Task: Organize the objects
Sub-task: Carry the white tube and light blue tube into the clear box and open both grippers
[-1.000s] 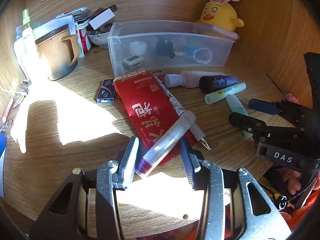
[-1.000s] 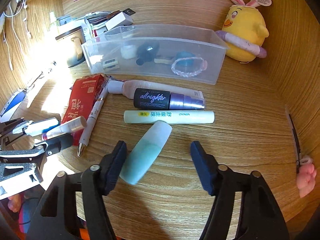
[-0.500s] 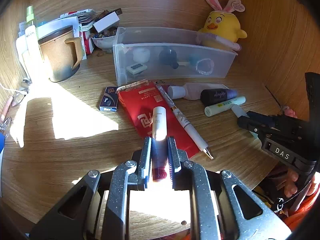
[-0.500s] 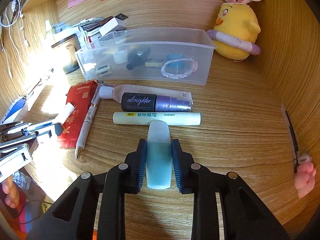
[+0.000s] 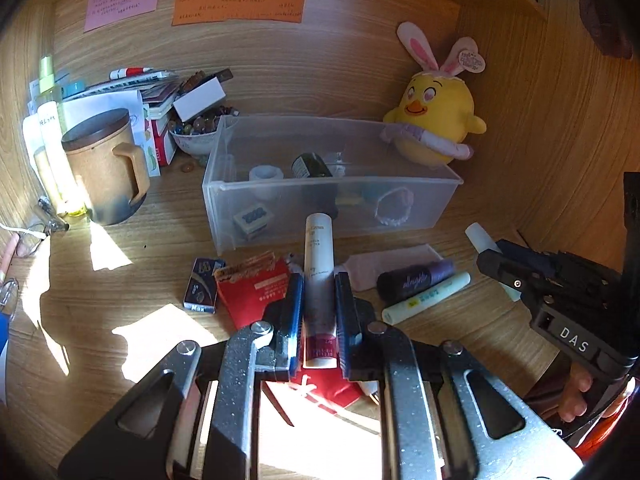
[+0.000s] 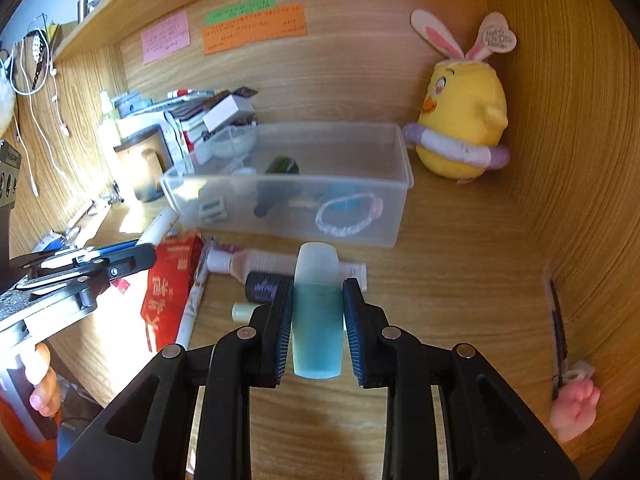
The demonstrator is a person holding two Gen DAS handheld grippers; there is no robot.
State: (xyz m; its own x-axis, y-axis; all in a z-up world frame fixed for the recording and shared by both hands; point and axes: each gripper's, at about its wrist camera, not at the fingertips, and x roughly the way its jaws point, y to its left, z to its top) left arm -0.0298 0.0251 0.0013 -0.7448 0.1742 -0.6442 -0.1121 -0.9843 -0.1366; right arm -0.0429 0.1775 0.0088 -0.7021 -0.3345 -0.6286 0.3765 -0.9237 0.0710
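Both tools have closed and come up within the last second. The left hand-held gripper (image 5: 318,312), whose jaws stood apart around a white tube (image 5: 319,264) a second ago, is now clenched on that tube's dark red lower end and has raised it off the red packet (image 5: 256,294), its cap pointing toward the clear bin (image 5: 332,190). The right hand-held gripper (image 6: 318,320), likewise wide apart a second ago, now grasps the teal bottle (image 6: 318,312) at mid-body, pale cap forward, above the surface (image 6: 460,280). Since half a second ago both views have tilted upward, bringing the wall notes (image 6: 252,26) into sight; this indicates a lift. Just beyond the bottle, the dark "allnighter" spray (image 5: 416,280), the pale green tube (image 5: 426,298) and the pink tube (image 6: 264,260) remain on the surface, as does the pen (image 6: 192,308). Farther off, the bin already holds a bracelet (image 6: 346,214) and small items. Judgement: both pickups are secured; transfer to the bin is the likely next step, with several loose items outstanding.
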